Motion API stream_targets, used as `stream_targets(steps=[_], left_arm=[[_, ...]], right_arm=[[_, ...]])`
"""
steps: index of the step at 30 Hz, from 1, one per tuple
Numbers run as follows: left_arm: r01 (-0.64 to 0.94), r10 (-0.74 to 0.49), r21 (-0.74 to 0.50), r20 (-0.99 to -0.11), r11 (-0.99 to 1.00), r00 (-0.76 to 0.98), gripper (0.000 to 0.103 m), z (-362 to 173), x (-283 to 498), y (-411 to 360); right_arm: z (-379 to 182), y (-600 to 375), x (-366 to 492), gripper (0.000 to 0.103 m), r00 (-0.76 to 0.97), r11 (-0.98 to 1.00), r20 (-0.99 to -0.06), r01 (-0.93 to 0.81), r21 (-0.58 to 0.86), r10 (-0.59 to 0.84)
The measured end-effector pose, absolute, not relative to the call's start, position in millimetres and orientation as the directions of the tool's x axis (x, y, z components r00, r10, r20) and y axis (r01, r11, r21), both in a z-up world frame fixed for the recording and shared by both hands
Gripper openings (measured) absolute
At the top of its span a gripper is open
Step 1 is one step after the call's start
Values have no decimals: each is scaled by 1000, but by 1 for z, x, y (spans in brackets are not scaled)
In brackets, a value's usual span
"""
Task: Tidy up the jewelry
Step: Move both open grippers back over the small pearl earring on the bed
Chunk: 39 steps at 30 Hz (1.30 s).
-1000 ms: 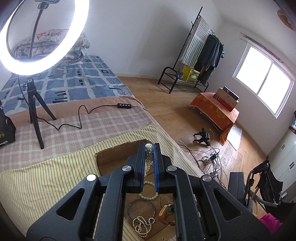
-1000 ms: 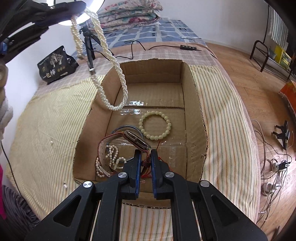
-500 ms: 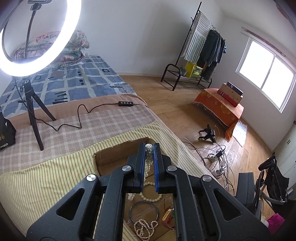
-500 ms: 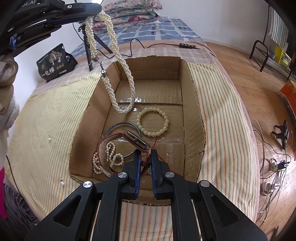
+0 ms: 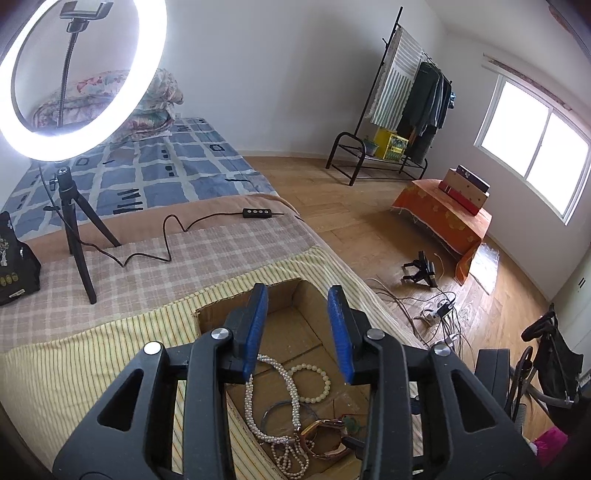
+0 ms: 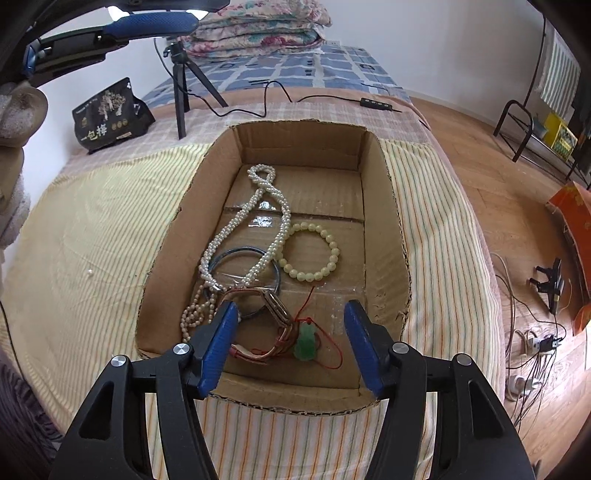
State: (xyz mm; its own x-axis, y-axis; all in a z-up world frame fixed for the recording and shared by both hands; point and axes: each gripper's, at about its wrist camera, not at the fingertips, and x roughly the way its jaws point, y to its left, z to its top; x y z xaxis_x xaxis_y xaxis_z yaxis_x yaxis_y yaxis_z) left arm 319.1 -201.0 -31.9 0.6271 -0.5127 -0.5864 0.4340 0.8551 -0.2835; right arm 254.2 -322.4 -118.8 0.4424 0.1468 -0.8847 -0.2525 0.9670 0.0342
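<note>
An open cardboard box sits on the striped bedcover. Inside lie a twisted pearl necklace, a pale bead bracelet, a dark bangle, a small pearl strand, a watch and a green pendant on red cord. My right gripper is open and empty over the box's near end, above the pendant. My left gripper is open and empty above the box; the pearl necklace lies below it. Its blue finger shows at the top left of the right wrist view.
A ring light on a tripod stands on the bed behind the box, with its cable and remote. A black packet lies at the left. Floor cables and a power strip lie to the right of the bed.
My left gripper opened and let go of the pearl necklace, which dropped into the box. My right gripper opened too, over the pendant and watch.
</note>
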Motion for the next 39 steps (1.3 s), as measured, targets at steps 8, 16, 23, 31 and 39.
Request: stream_targets(steps=[8,16,23,31,39], left_arm=[[435,-498,-261,-598,862,628,42,-27,310,-187],[407,-439,-202,-614,891,656,45,-21,292,-151],[359,-377,-166,-640,919,670,54,-28,278,-108],[307,-310,-139,-714,942,628,54,-59,257,-66],[269,-268,-134,-784,954,560,54,-98,234,-38]], right_arm=[[-109,-317,251,59,465,968,-872,-249,36,152],[-91,-300,237,59,503,959,-843,-278,51,191],[-82,-279,217,59,527,942,-818,-331,50,229],[-86,-246,180,59,534,906,-794,-419,50,291],[-108,-215,156,59,506,873,-799,-485,49,326]])
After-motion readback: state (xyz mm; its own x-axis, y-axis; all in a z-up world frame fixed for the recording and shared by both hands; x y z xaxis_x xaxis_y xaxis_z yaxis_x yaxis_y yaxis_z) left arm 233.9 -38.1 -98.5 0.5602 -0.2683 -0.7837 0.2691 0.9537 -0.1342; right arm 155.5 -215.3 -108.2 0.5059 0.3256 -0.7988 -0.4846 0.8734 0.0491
